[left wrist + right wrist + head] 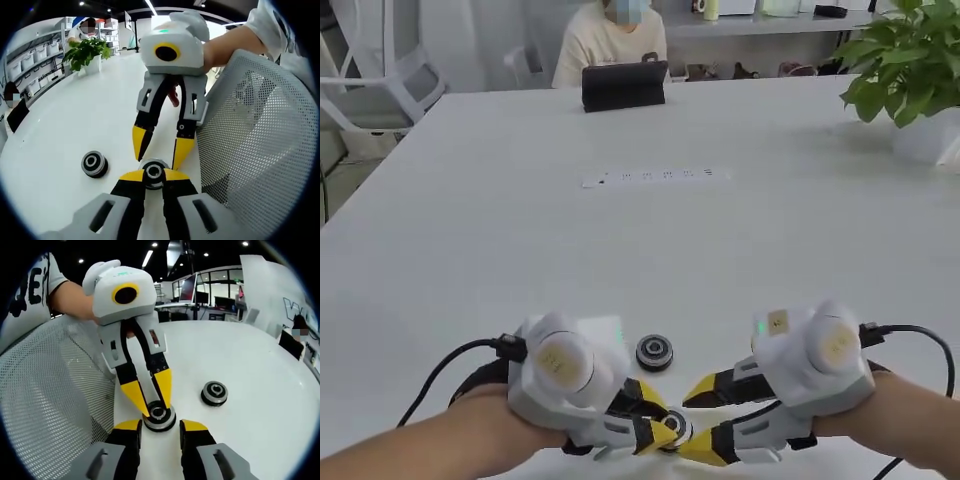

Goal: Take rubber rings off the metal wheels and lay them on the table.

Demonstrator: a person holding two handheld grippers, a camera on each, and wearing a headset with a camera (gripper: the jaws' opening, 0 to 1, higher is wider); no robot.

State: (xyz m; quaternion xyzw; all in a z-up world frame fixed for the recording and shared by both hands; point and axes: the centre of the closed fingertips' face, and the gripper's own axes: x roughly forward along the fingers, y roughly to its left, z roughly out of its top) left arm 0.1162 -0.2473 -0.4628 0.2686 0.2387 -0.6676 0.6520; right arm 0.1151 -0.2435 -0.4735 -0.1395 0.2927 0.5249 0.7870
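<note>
Wheel (153, 172), black rubber ring (172, 421) round shiny hub (158, 413), tight between left gripper (154, 407) jaws; right gripper (157, 159) jaws wide.

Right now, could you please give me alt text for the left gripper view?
The left tool grips a small wheel on a white table, while the right tool faces it, open, tips beside that wheel. A second wheel lies apart on the table.

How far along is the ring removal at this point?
Done: nothing; no loose ring lies on the white table. In hand: the left gripper clamps one black-ringed metal wheel, the open right gripper flanking it. Left: strip this ring, then the second black-ringed wheel lying beside them.
</note>
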